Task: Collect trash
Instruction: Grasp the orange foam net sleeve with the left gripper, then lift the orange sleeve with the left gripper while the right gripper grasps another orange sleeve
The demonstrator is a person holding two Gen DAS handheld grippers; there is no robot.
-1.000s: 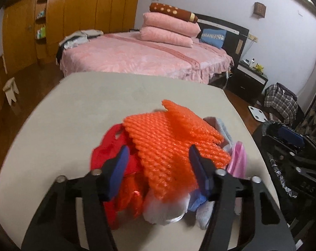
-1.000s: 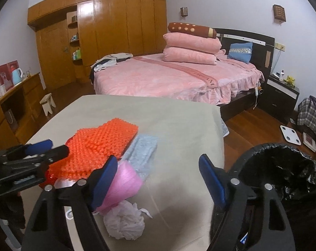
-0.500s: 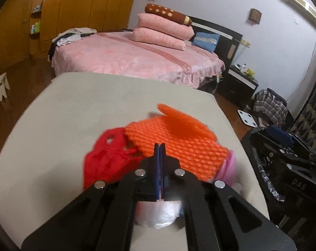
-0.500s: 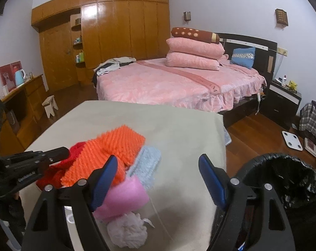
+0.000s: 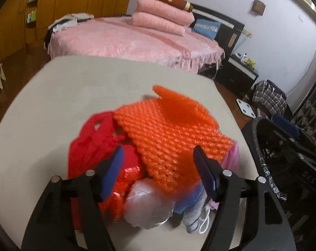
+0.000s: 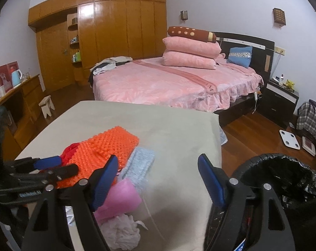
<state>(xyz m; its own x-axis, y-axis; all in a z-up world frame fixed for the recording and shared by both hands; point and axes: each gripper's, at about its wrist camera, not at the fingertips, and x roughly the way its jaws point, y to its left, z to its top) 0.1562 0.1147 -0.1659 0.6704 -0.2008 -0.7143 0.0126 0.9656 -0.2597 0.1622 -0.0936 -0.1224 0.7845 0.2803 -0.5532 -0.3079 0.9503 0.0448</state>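
A heap of trash sits at the near end of the beige table (image 5: 53, 96), filling the lower centre of the left wrist view. On top lies an orange foam net (image 5: 170, 133), partly blurred, with a red plastic bag (image 5: 91, 138) spreading out to its left and a pale crumpled plastic bag (image 5: 147, 207) low in the frame beneath it. A pink bag (image 5: 234, 156) peeks out at the net's right edge. The left tool (image 5: 158, 171) has its blue-padded fingers spread wide on either side of the orange net, gripping nothing. In the right wrist view the same heap occupies the lower left: the orange foam net (image 6: 103, 150), a light blue cloth-like piece (image 6: 139, 163) just beside it to the right, the pink bag (image 6: 118, 200) below that, and a crumpled white wad (image 6: 122, 232) near the bottom edge. The right tool (image 6: 158, 179) is also wide apart and empty, hanging over bare table to the right of the heap. A bin lined with a black trash bag (image 6: 283, 179) stands at the lower right, just beside the table's edge. A pink bed (image 6: 158, 81) stands beyond the table.
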